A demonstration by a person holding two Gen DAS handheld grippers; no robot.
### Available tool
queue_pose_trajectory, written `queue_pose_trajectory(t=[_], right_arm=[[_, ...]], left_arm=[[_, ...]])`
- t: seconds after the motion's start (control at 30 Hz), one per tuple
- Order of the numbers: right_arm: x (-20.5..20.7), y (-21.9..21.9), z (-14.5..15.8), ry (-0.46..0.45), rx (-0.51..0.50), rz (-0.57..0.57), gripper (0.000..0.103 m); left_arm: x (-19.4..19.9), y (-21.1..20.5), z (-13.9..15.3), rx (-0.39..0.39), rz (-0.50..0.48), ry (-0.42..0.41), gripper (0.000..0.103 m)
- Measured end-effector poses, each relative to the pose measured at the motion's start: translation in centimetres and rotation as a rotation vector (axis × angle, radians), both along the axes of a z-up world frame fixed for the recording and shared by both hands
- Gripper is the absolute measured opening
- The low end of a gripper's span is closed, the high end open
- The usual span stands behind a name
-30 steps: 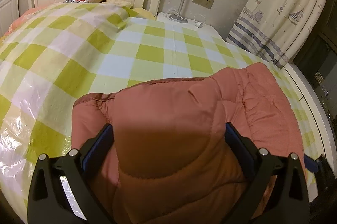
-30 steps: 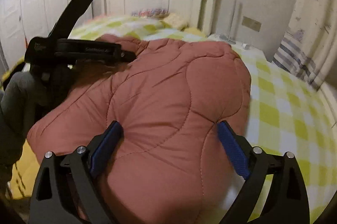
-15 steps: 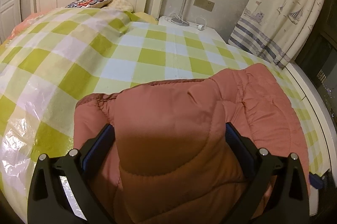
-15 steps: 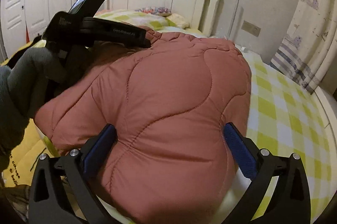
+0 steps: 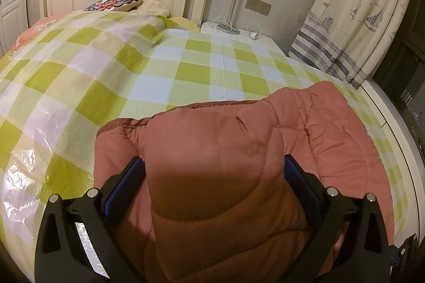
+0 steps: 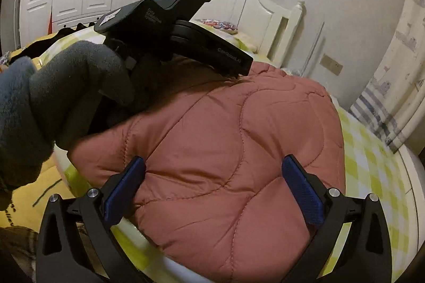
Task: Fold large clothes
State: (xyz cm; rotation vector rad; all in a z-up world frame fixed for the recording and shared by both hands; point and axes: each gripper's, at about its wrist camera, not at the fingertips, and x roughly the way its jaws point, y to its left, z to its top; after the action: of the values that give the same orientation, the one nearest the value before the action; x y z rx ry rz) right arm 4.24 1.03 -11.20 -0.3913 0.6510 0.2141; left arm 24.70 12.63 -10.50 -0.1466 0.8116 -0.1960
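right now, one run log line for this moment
stage: folding | jacket: bunched on bed | left gripper: open, astride jacket | right gripper: open, over jacket

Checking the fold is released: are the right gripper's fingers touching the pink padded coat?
Cannot tell. In the right wrist view the fingers flank the pink padded coat; neither contact nor gap shows plainly.

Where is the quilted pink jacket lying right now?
The pink jacket lies bunched on the checked bedspread near the bed's foot edge, between both grippers' open fingers in each wrist view.
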Motion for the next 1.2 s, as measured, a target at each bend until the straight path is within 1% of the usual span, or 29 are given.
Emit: queue_pose_trajectory(t=[0.03,0.1,0.2,0.27,0.33,0.4,0.43,0.47,0.53,0.6,0.67,0.7,0.73,0.77,0.83,0.87,0.93,1.0,1.1,1.13,1.2], right_arm=[[0.1,-0.1,0.3,0.013,-0.004,0.001,0.098],[-0.4,0.1,1.0,0.009,-0.007,-0.001,0.098],[-1.1,-0.2,2.4,-0.031,0.029,0.007,0.098],[-0.9,-1.0,3.7,-0.071,0.03,-0.023,0.098],[0.2,-2.6,5.0,-0.085,0.055,-0.065,0.098],[2.5,-5.0,6.7,-0.097,0.128,-0.131,0.098],[4.4,-6.4,7.5,-0.093,0.163,-0.182,0.098],[5.8,-7.1,7.9,-0.075,0.18,-0.217,0.098],[9.7,-8.4,8.5,-0.011,0.212,-0.282,0.098],[13.2,-9.0,8.4,0.032,0.208,-0.324,0.098],[17.0,-9.2,6.6,0.141,0.164,-0.355,0.098],[19.1,-9.3,4.2,0.248,0.114,-0.377,0.098],[20.0,-9.4,2.5,0.313,0.092,-0.38,0.098],[20.9,-9.8,0.7,0.385,0.125,-0.365,0.098],[21.4,-11.1,0.3,0.429,0.209,-0.37,0.098],[21.2,-11.1,0.4,0.42,0.212,-0.366,0.098],[20.3,-10.6,1.0,0.364,0.186,-0.355,0.098],[18.0,-10.2,2.5,0.272,0.18,-0.336,0.098],[11.8,-10.1,5.0,0.107,0.232,-0.255,0.098],[9.5,-10.3,5.4,0.057,0.231,-0.23,0.098],[3.4,-10.3,5.4,-0.068,0.182,-0.193,0.098]], left_arm=[[0.0,0.0,0.0,0.0,0.0,0.001,0.101],[-0.1,0.0,0.0,-0.001,0.001,0.0,0.101],[-0.1,0.0,0.1,-0.004,0.005,-0.003,0.101],[-0.3,-0.1,0.2,0.006,0.009,-0.009,0.101],[-0.4,-0.3,0.3,0.019,0.013,-0.014,0.101],[-0.4,-0.4,0.3,0.024,0.015,-0.016,0.101],[-0.4,-0.4,0.3,0.023,0.015,-0.016,0.101],[-0.4,-0.4,0.3,0.024,0.015,-0.016,0.101],[-0.4,-0.4,0.3,0.025,0.014,-0.016,0.101],[-0.4,-0.4,0.3,0.026,0.016,-0.016,0.101],[-0.4,-0.4,0.3,0.029,0.016,-0.017,0.101],[-0.4,-0.5,0.4,0.032,0.015,-0.02,0.101],[-0.4,-0.5,0.4,0.039,0.016,-0.022,0.101],[-0.5,-0.7,0.3,0.053,0.02,-0.022,0.101],[-0.4,-0.8,0.3,0.063,0.022,-0.023,0.101],[-0.4,-0.8,0.4,0.064,0.021,-0.025,0.101],[-0.5,-0.8,0.3,0.069,0.018,-0.028,0.101],[-0.7,-0.7,0.3,0.074,0.019,-0.033,0.101],[-0.8,-0.6,0.3,0.074,0.024,-0.037,0.101],[-0.8,-0.5,0.2,0.072,0.025,-0.036,0.101],[-0.8,-0.6,0.3,0.075,0.026,-0.034,0.101]])
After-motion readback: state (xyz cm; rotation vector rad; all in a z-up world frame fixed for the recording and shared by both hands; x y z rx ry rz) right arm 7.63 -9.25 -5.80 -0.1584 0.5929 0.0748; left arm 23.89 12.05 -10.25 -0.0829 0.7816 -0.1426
